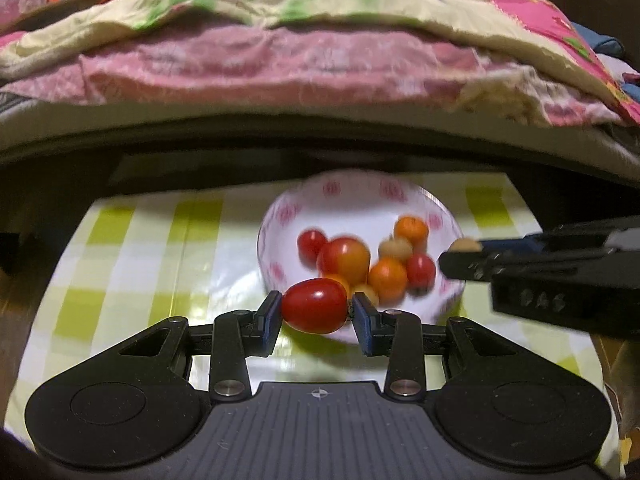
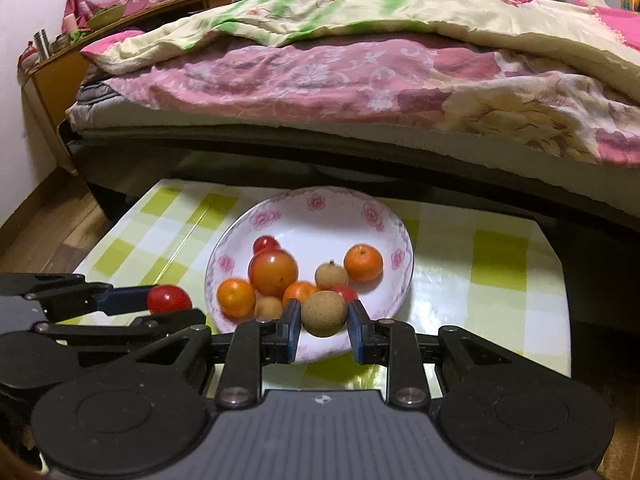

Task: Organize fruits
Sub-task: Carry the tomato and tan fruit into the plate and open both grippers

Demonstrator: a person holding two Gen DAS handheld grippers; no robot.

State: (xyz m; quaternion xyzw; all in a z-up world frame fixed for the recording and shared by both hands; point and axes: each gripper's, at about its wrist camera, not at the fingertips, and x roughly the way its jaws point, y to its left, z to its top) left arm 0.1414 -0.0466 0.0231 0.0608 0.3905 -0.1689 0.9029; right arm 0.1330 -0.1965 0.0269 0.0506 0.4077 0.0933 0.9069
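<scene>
A white bowl (image 2: pixel 320 216) with pink flowers holds several small fruits: oranges (image 2: pixel 363 263), red tomatoes (image 2: pixel 265 243), a larger red-orange fruit (image 2: pixel 273 272) and tan longans (image 2: pixel 330 275). My left gripper (image 1: pixel 316 312) is shut on an oval red tomato (image 1: pixel 314 307), held above the bowl's (image 1: pixel 352 200) near rim; the same tomato (image 2: pixel 169 299) shows at the left of the right wrist view. My right gripper (image 2: pixel 324 322) is shut on a round tan longan (image 2: pixel 324 314) over the bowl's near edge. In the left wrist view that right gripper (image 1: pixel 460 250) enters from the right with the longan (image 1: pixel 464 245).
The bowl stands on a low table with a green-and-white checked cloth (image 2: pixel 492 280). Right behind the table is a bed (image 2: pixel 360 80) with pink and cream quilts. A wooden shelf (image 2: pixel 132 16) with small items stands at the far left. Wooden floor (image 2: pixel 48 232) lies left of the table.
</scene>
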